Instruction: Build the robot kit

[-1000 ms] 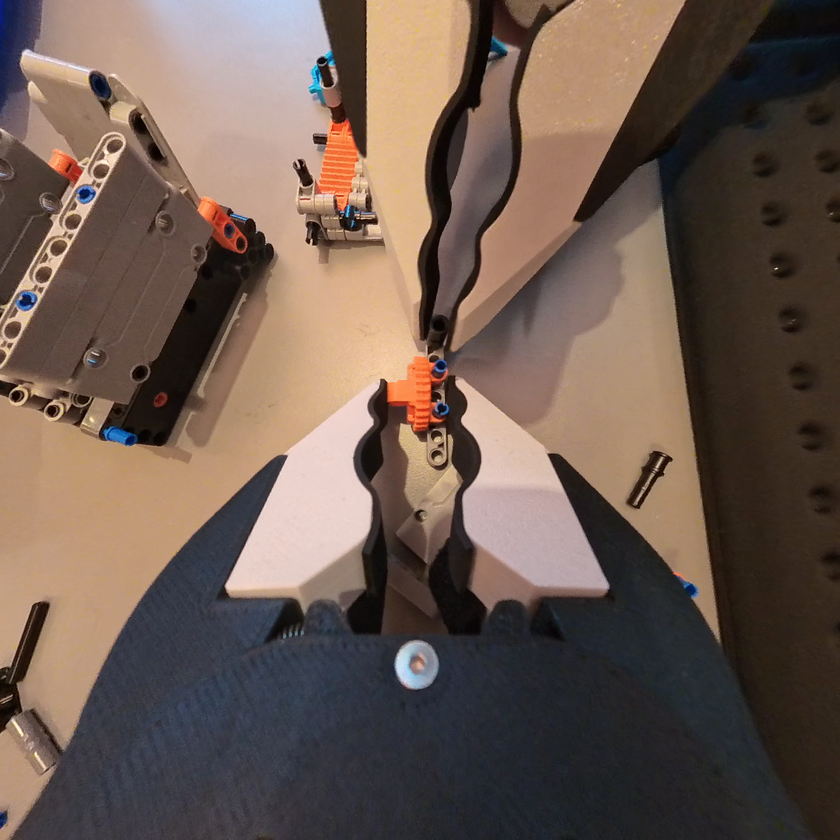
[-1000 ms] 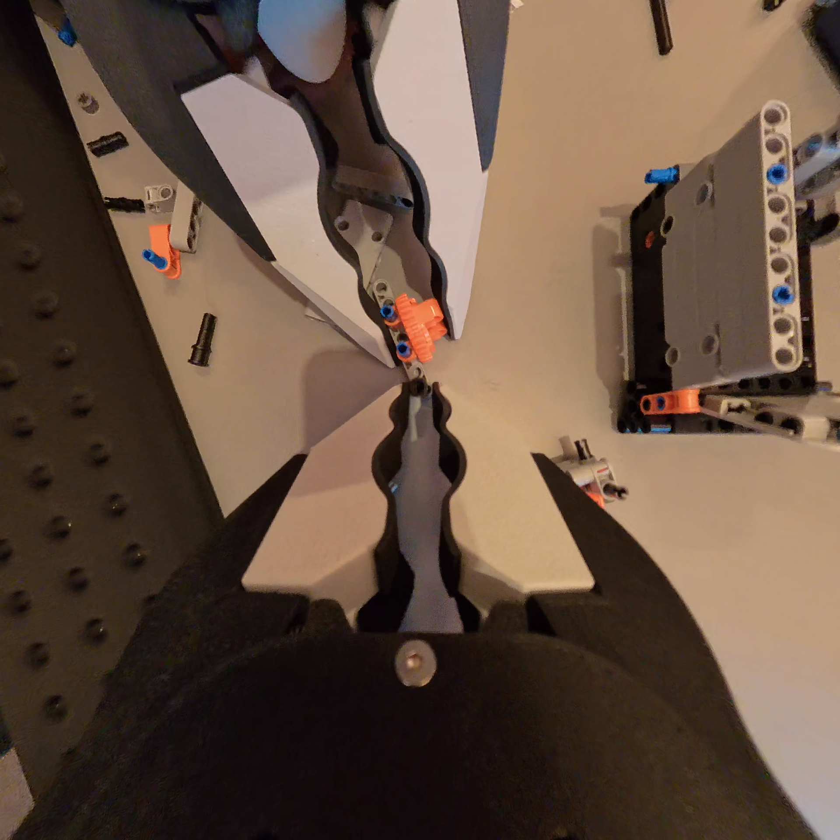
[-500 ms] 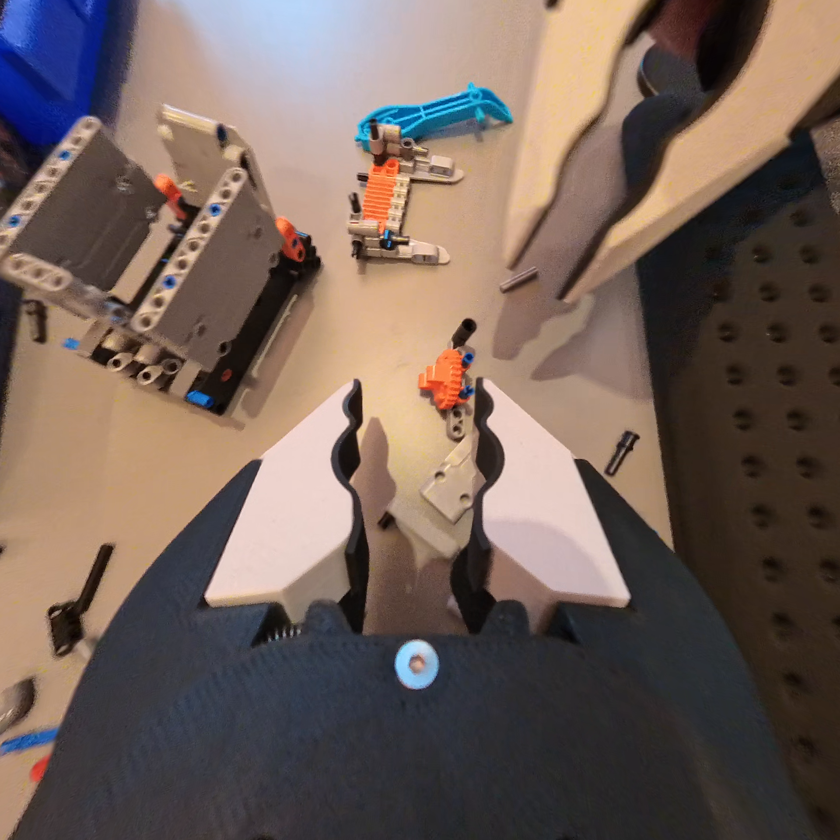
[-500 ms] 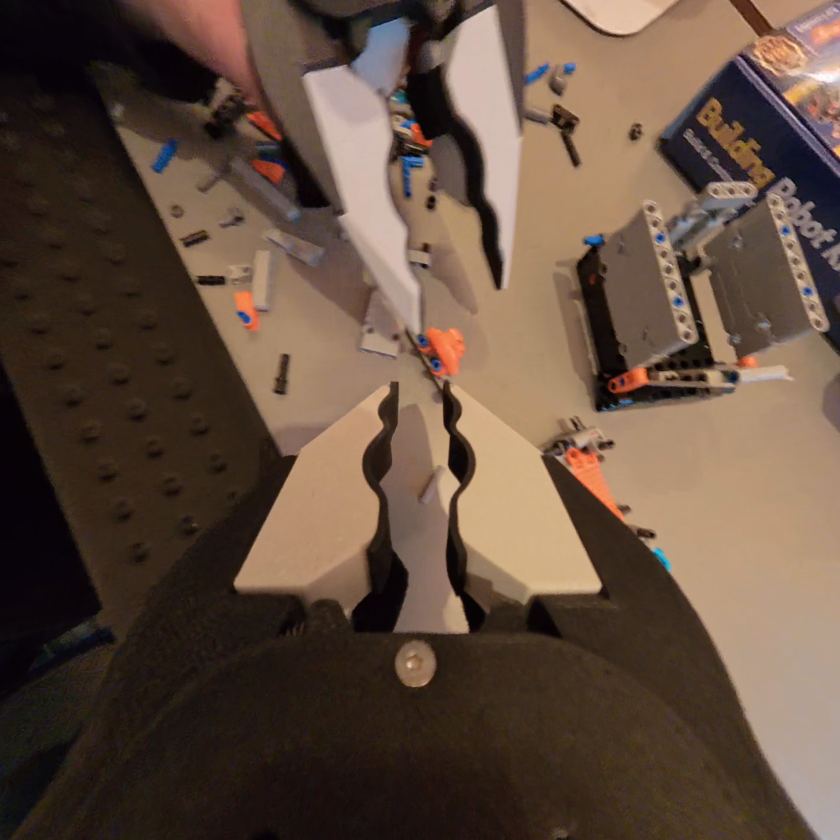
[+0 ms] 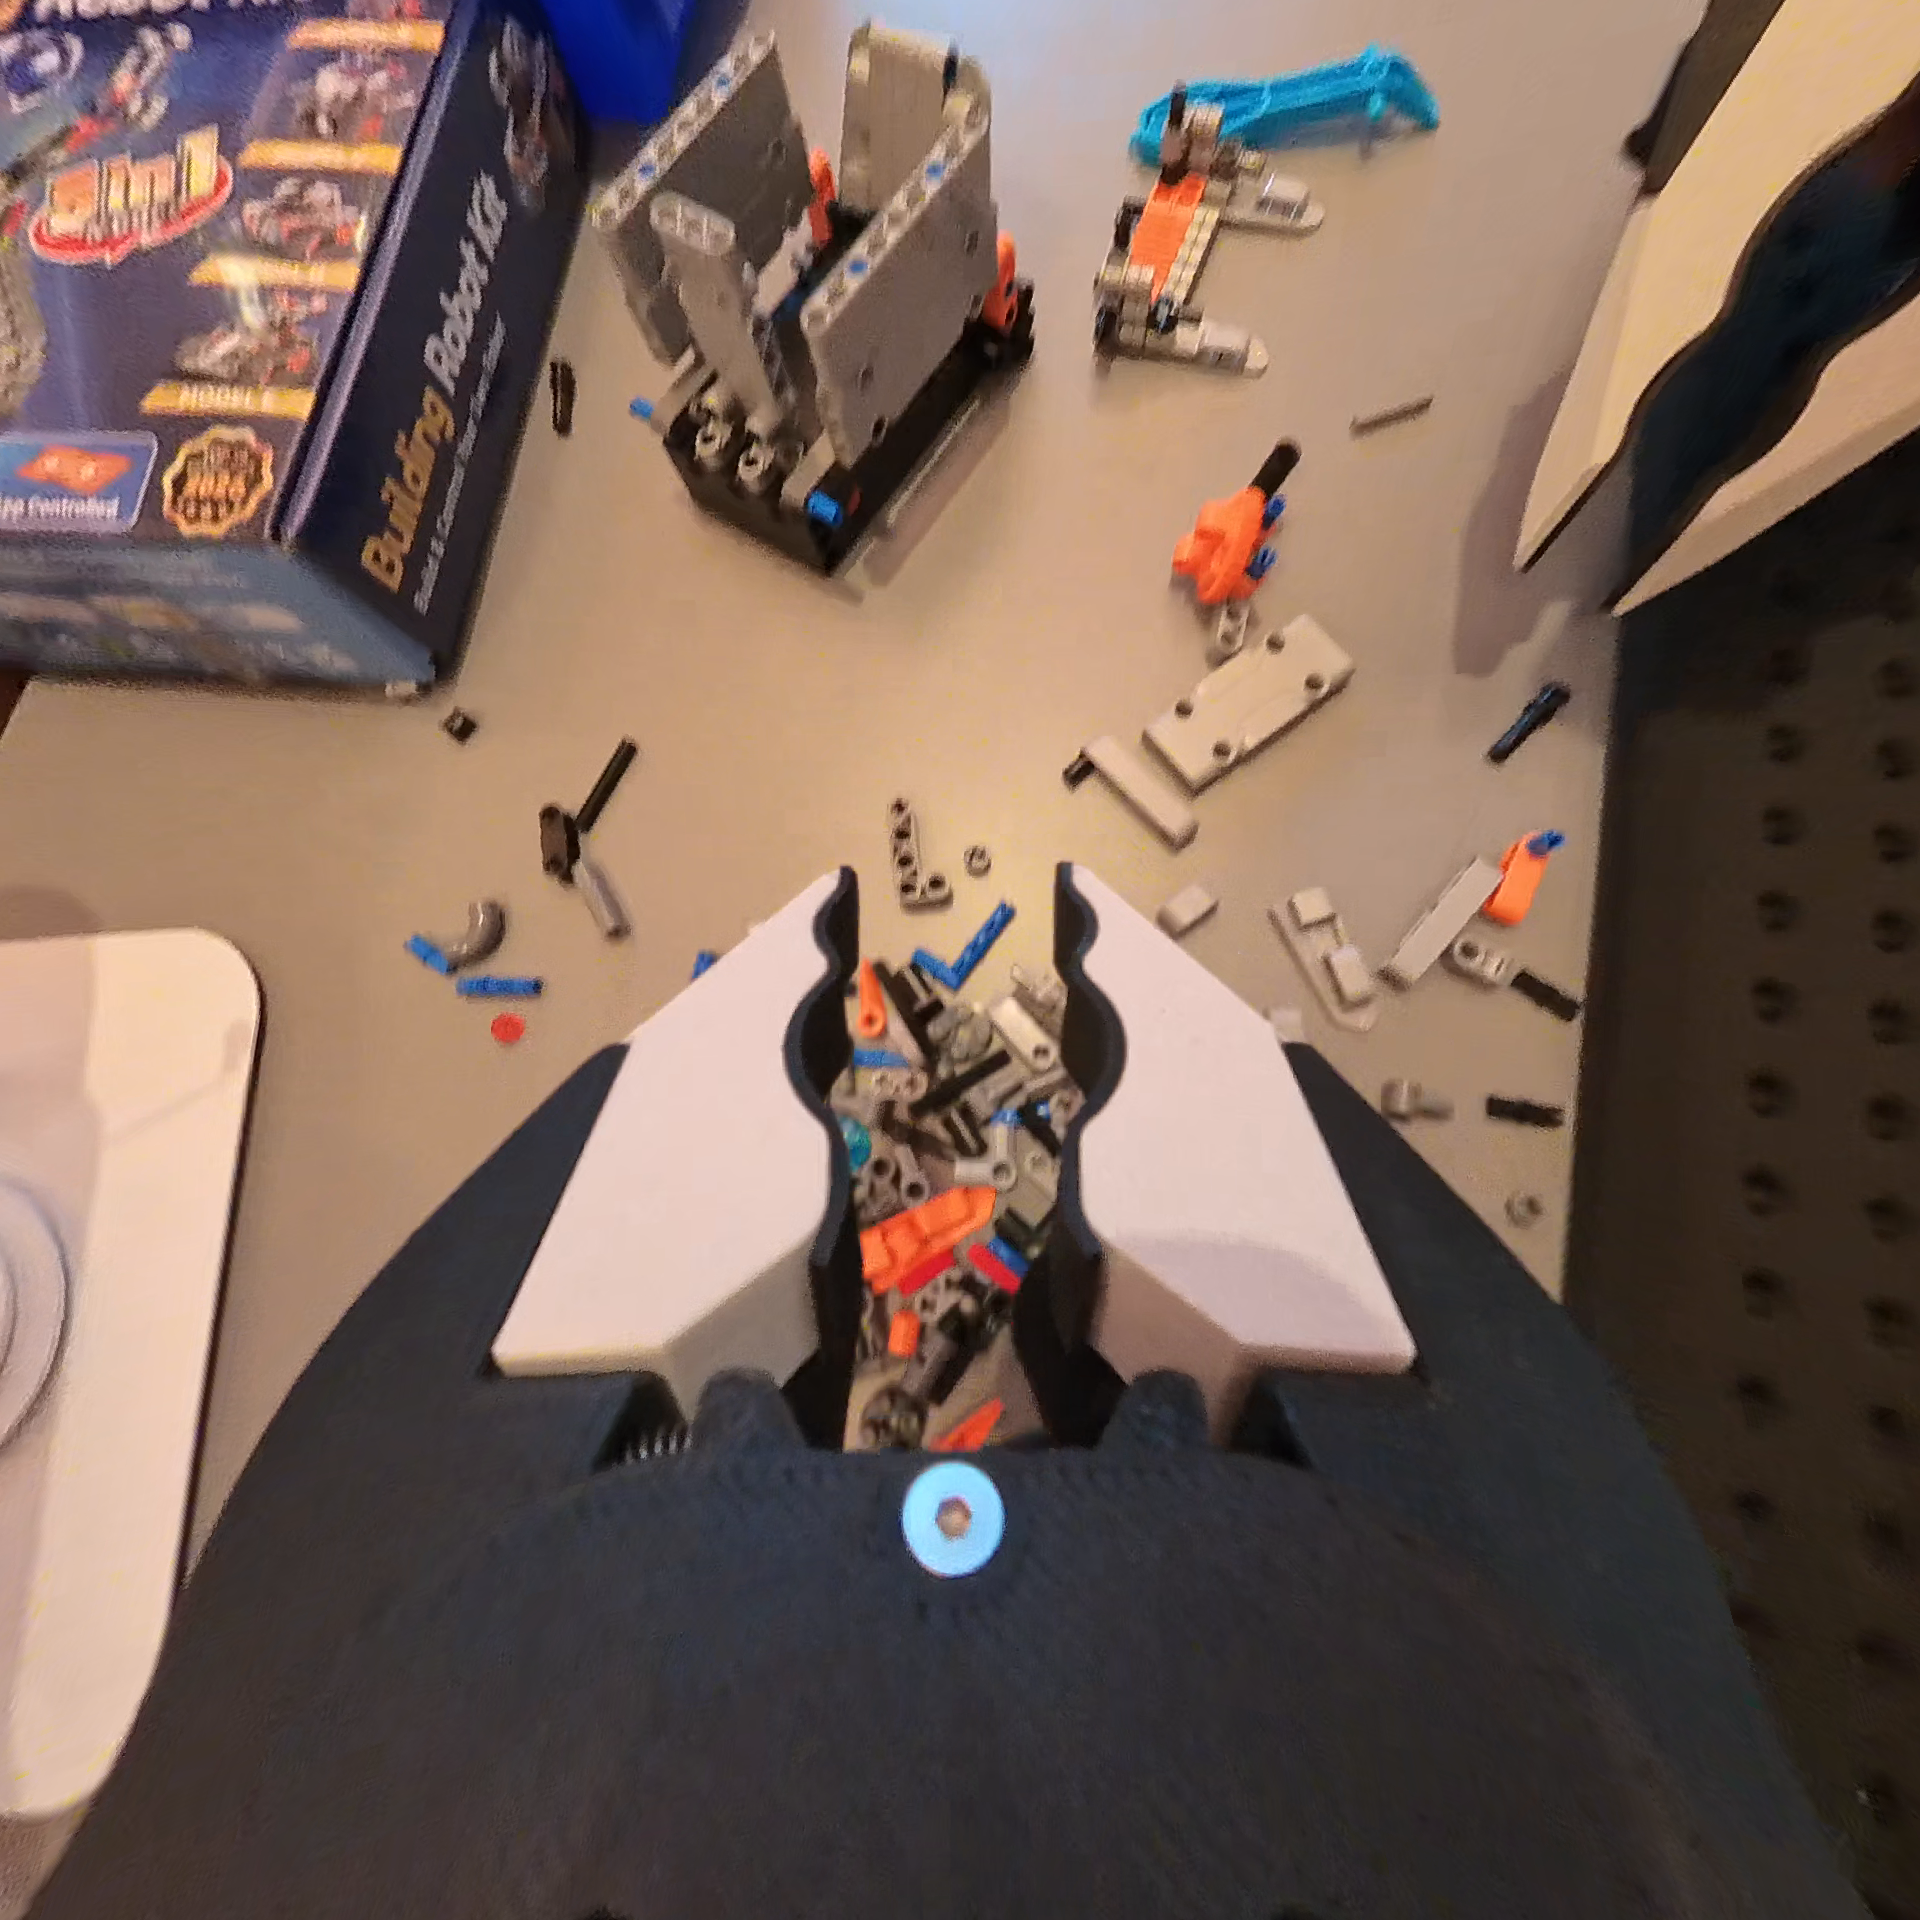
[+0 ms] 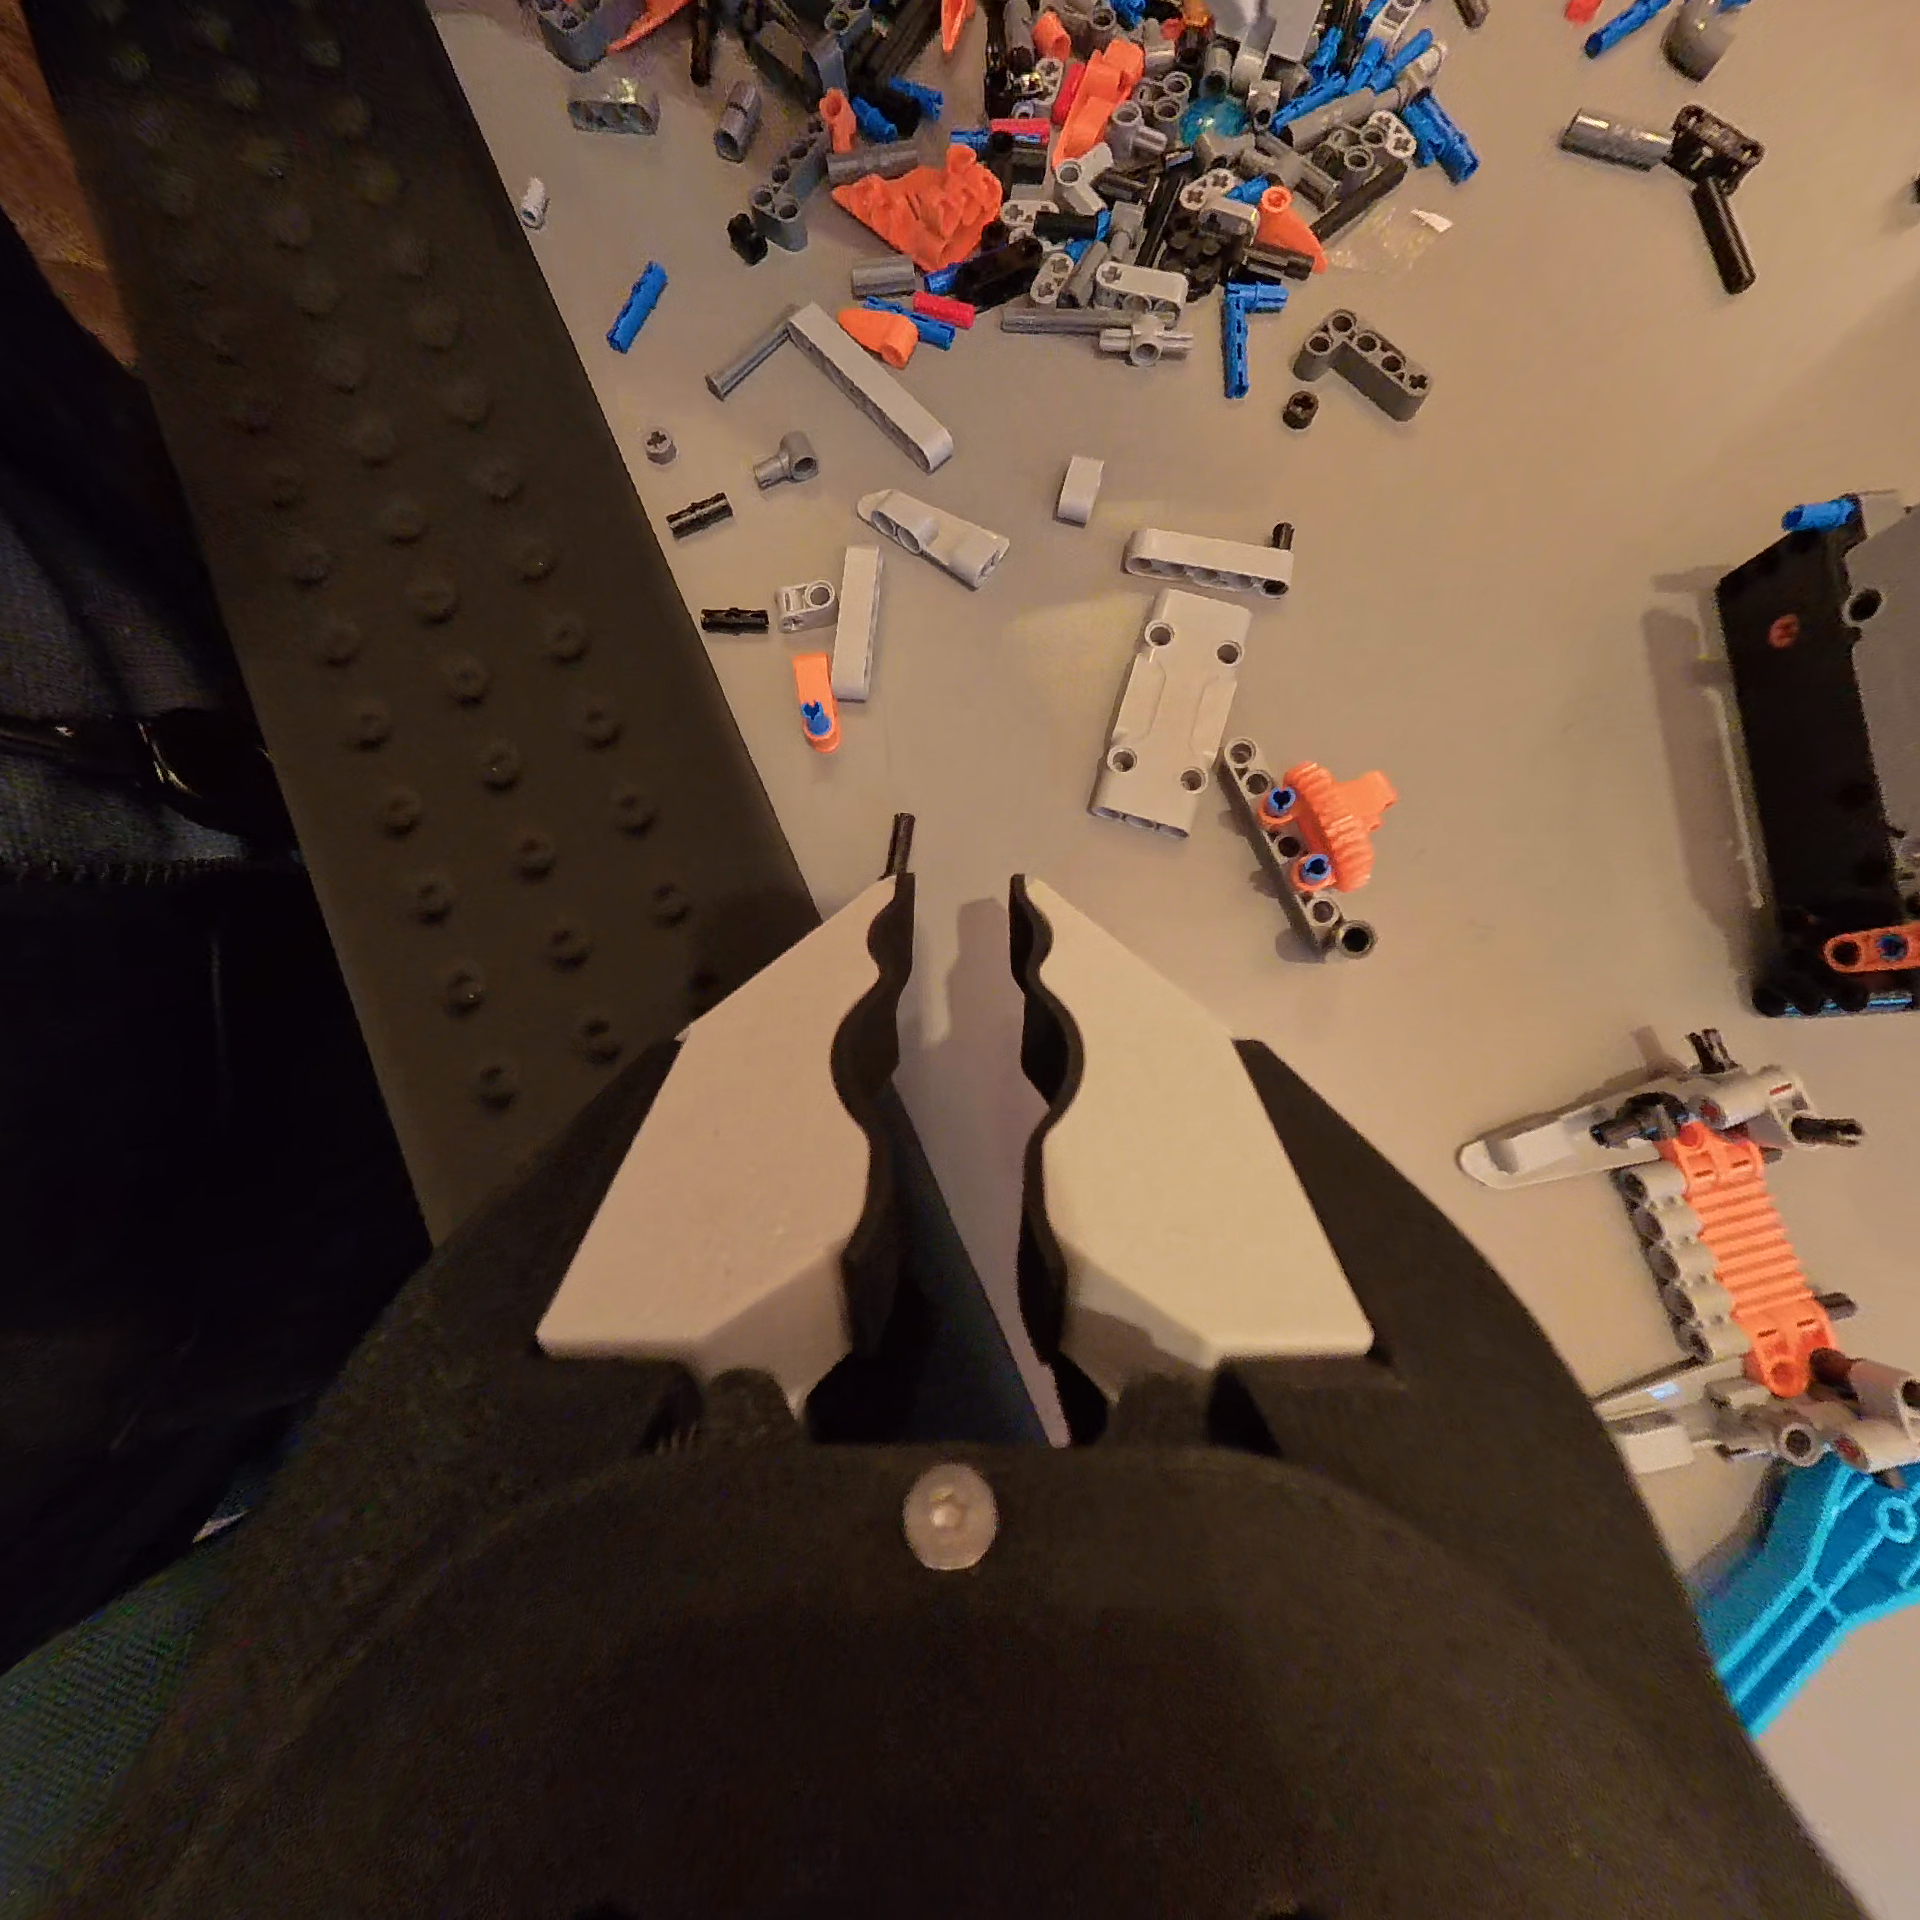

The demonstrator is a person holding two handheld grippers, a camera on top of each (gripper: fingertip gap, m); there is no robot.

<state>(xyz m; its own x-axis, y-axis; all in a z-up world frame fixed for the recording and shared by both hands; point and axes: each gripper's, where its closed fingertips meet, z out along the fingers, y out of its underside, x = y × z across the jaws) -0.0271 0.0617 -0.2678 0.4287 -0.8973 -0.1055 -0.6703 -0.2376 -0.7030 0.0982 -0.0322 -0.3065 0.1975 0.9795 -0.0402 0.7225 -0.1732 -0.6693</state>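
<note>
A small build, an orange gear piece on a dark grey beam with blue pins (image 5: 1228, 545) (image 6: 1311, 836), lies loose on the grey table next to a light grey flat plate (image 5: 1252, 701) (image 6: 1171, 712). My left gripper (image 5: 954, 883) is open and empty, high above a pile of loose building parts (image 5: 940, 1132). My right gripper (image 6: 961, 883) is open and empty near the table's edge, with a black pin (image 6: 900, 840) just beyond its left fingertip. The right gripper also shows at the left wrist view's upper right (image 5: 1725, 343).
A grey-and-black panel assembly (image 5: 831, 312) (image 6: 1818, 769) and an orange-and-grey build (image 5: 1174, 260) (image 6: 1735, 1257) with a cyan piece (image 5: 1288, 99) stand on the table. A blue box (image 5: 239, 343) lies far left, a white object (image 5: 104, 1195) near left. A black studded mat (image 5: 1766, 1143) (image 6: 416, 623) borders the table. The grippers' ends are close to 15 cm from one another. Measured from the fingertips, the black pin (image 6: 900, 840) is 4 cm or so from the right gripper and 15 cm from the left. My left wrist view (image 5: 1504, 746) looks at it from another angle.
Both grippers let go of the orange gear build and opened. Both pulled back and up, leaving it and the grey plate lying on the table.
</note>
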